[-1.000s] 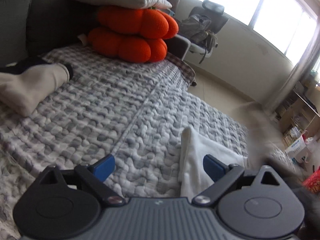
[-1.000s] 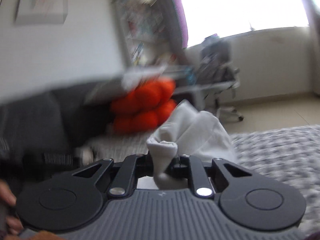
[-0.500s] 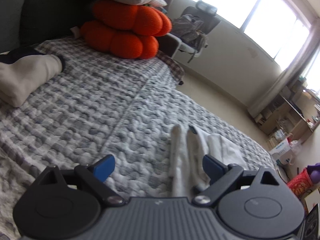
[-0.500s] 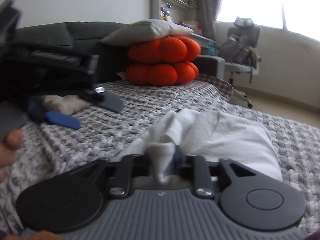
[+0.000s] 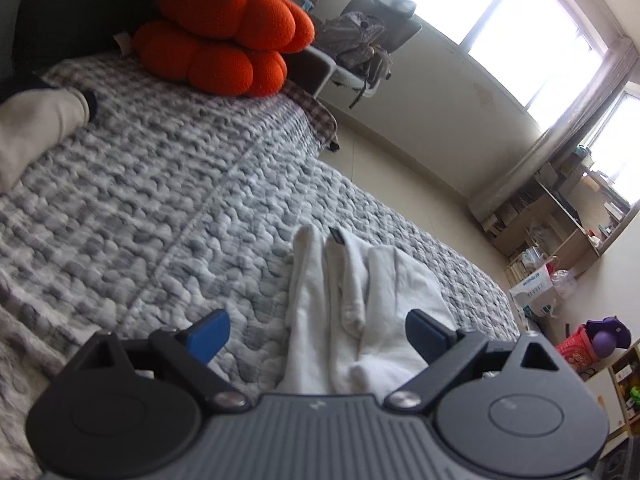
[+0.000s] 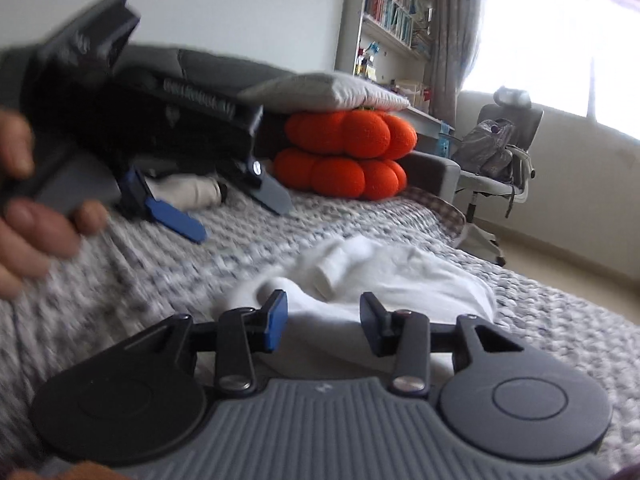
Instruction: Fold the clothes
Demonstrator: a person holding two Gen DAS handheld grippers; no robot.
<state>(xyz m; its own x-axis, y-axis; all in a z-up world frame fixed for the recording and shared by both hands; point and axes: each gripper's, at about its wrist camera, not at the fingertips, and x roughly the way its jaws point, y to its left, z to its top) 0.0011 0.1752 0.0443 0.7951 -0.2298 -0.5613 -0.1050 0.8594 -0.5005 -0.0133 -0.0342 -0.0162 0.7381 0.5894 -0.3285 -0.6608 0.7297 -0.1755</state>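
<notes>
A white garment (image 5: 360, 292) lies bunched in folds on the grey knitted bedcover (image 5: 160, 200). My left gripper (image 5: 318, 334) hangs open just above its near end, with the cloth showing between the blue pads and nothing gripped. In the right wrist view the same white garment (image 6: 400, 280) rests on the cover in front of my right gripper (image 6: 322, 316), which is open and holds nothing. The left gripper (image 6: 224, 212) appears there too, held in a hand (image 6: 28, 220) at the upper left, its fingers spread above the bed.
Two orange cushions (image 5: 228, 44) under a grey pillow (image 6: 324, 90) sit at the head of the bed. A beige folded garment (image 5: 36, 128) lies at the left. An office chair with a backpack (image 6: 496, 152) stands on the floor beyond the bed; shelves and boxes (image 5: 540, 284) line the right.
My right gripper has opened and let go of the white garment, which now lies on the bedcover. The left gripper has moved nearer over the garment and stays open.
</notes>
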